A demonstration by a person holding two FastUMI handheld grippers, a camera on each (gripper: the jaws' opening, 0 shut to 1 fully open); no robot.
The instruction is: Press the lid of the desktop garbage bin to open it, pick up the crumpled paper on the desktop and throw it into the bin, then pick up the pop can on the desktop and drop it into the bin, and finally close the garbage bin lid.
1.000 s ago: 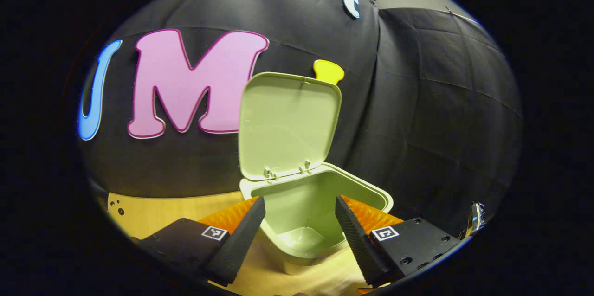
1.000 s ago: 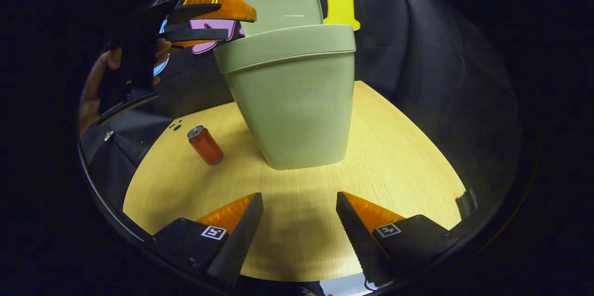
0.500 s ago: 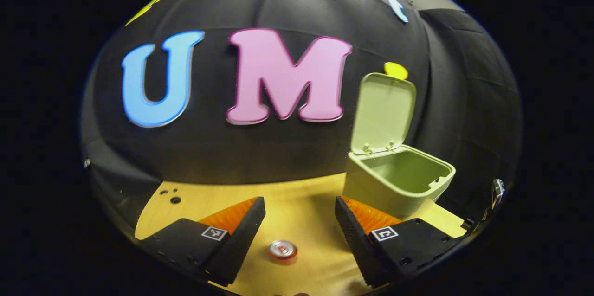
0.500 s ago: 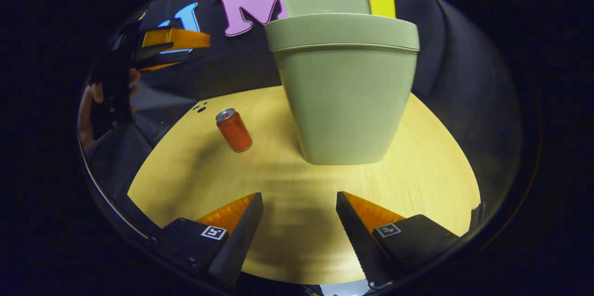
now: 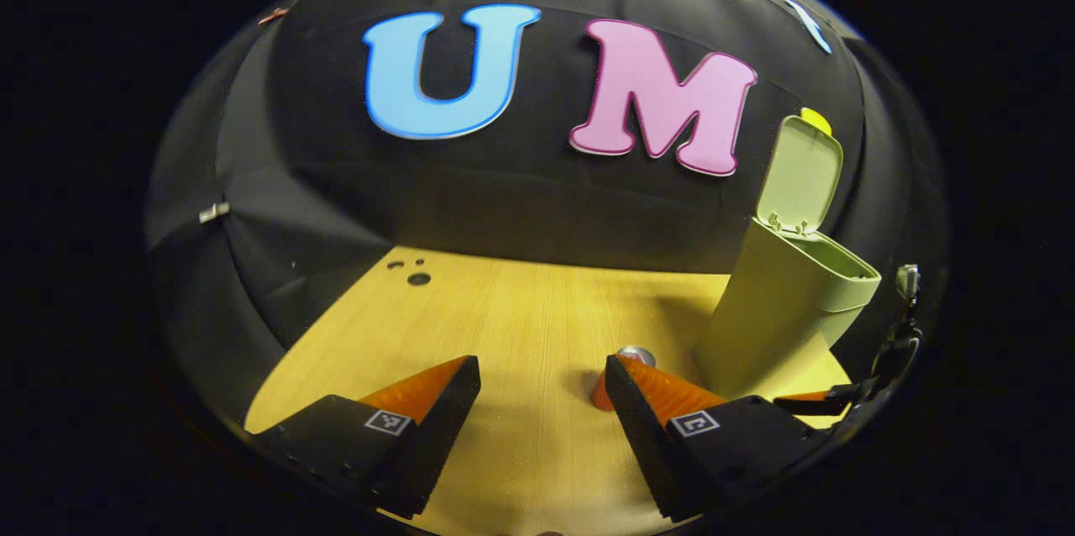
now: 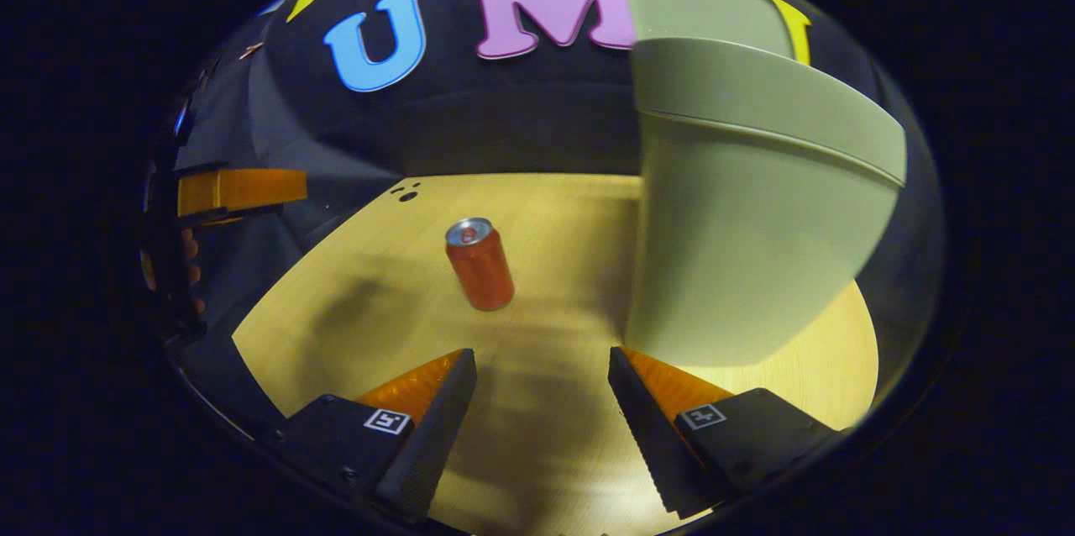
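While the left gripper (image 5: 542, 427) hangs over the wooden table (image 5: 504, 309) in the left gripper view, its two fingers are spread wide apart and nothing is between them. A red pop can (image 5: 617, 368) stands on the table just past the tip of one finger, and that finger hides part of it. Close beside the can stands the green garbage bin (image 5: 785, 317). Its lid (image 5: 802, 175) is flipped up and the top of the bin is open. At the far edge, near the bin, a bit of the other gripper pokes in. In the right gripper view, the right gripper (image 6: 542, 423) is low over the table (image 6: 353, 301), and its fingers are spread wide too, holding nothing. The pop can (image 6: 479, 265) stands upright a little way in front of the fingers, with its silver top showing. The bin (image 6: 747, 225) looks big here and stands near the can, with its lid (image 6: 697, 7) up behind it. Way over at the side, the left gripper (image 6: 227, 196) floats above the table edge, with a hand (image 6: 168, 267) gripping it. I cannot see crumpled paper anywhere on the table.
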